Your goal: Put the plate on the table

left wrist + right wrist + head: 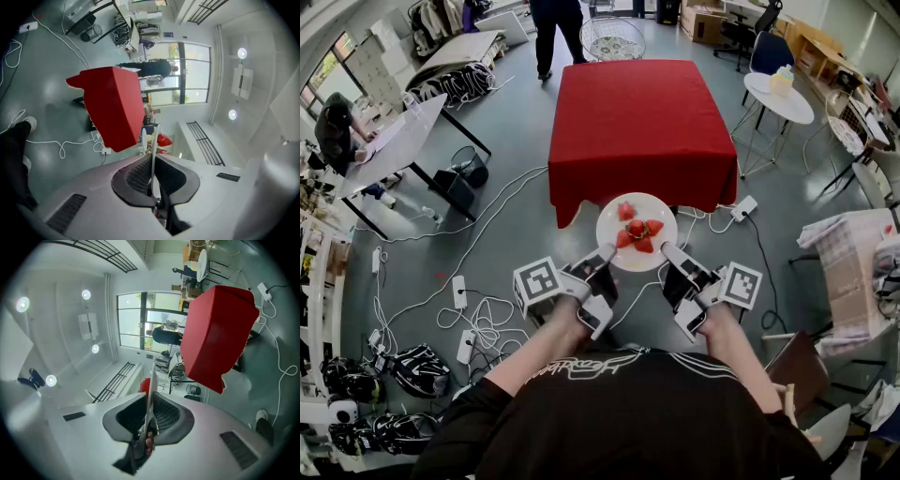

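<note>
A white plate (614, 247) with several cut strawberries (637, 233) hangs in the air in front of the table with the red cloth (641, 122). My left gripper (606, 254) is shut on the plate's near-left rim and my right gripper (668, 249) is shut on its near-right rim. In the left gripper view the plate (153, 145) shows edge-on between the pads, with a strawberry (163, 139) beyond. The right gripper view shows the plate's edge (151, 394) clamped the same way, with the red table (217, 333) ahead.
Cables and power strips (459, 291) lie on the grey floor to my left, and helmets (420, 367) lie there too. A white socket block (742, 207) sits by the table's right corner. A round white side table (778, 97) stands at the right. A person (556, 28) stands beyond the red table.
</note>
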A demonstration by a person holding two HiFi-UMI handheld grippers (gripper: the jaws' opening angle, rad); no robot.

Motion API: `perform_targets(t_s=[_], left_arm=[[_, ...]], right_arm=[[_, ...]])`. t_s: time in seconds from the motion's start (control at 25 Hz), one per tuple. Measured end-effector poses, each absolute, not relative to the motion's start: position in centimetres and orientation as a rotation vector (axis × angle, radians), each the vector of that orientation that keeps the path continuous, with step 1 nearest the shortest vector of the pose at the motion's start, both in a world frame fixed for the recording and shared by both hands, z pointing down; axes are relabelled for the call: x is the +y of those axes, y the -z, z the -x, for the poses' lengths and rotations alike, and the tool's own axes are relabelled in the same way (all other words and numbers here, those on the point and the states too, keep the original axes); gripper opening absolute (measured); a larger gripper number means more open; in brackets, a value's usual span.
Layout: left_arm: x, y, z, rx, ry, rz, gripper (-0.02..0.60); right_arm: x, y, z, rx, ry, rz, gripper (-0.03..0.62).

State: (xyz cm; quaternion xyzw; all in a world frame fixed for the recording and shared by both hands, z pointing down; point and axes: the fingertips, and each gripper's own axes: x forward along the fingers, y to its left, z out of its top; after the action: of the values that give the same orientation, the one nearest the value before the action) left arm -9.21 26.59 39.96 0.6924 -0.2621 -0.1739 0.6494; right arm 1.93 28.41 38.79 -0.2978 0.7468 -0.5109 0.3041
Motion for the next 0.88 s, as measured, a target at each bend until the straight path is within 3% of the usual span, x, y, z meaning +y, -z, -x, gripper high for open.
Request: perform_targets(t_s=[0.88], left_arm=[[27.1,-40.15,9.01,-0.588,0.414,-1.568,0.016]], right_arm=[[28.77,-38.95,-2.07,1.958,1.358,0.78,0.017]])
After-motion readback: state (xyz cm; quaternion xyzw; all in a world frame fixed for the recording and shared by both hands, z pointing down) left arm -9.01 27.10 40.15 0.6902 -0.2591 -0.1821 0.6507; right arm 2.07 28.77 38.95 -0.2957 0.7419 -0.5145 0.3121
